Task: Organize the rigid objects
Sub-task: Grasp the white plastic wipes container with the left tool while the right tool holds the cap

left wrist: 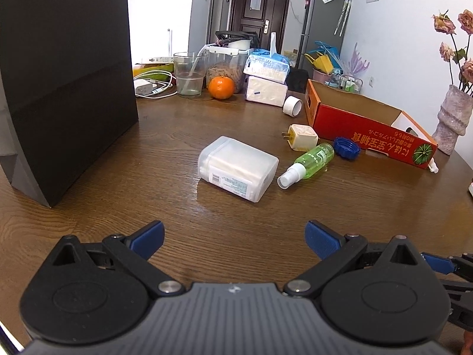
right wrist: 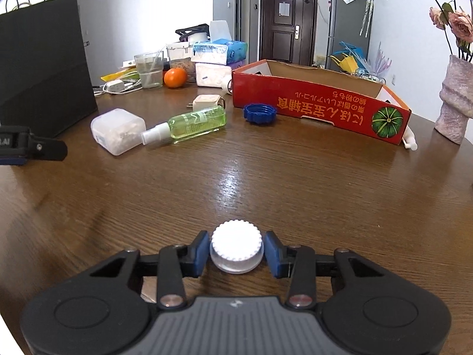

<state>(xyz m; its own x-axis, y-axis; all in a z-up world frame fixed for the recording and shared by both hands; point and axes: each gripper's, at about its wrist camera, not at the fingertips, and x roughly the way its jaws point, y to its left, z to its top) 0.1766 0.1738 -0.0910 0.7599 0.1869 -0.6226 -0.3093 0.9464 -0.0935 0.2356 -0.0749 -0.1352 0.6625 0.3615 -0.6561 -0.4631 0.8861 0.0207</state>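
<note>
**Right claw closes on a white cap while the loose items wait by the box**

The left claw (left wrist: pixel 233 236) hangs over bare counter (left wrist: pixel 118 207) with its blue pads spread wide and nothing between them; it points at the translucent white container (left wrist: pixel 238 167) lying on its side, probably the thing it is meant to take. Just right of that container a green spray bottle (left wrist: pixel 310 162) lies flat, nozzle toward the camera, with a cream plug adapter (left wrist: pixel 301 137) and a blue ring cap (left wrist: pixel 346 147) close behind it. Further right stands the open red carton (left wrist: pixel 363 130), empty as far as can be seen, which looks like the place for collecting these hard items; they lie near its long wall, within easy reach.

In the right wrist view, the right claw (right wrist: pixel 236 251) has its pads drawn in on a white ridged cap (right wrist: pixel 236 250) sitting on the counter. Both pads appear to touch its sides, though the contact is hard to confirm. The grip is low and centred, likely so the cap lifts level.
</note>
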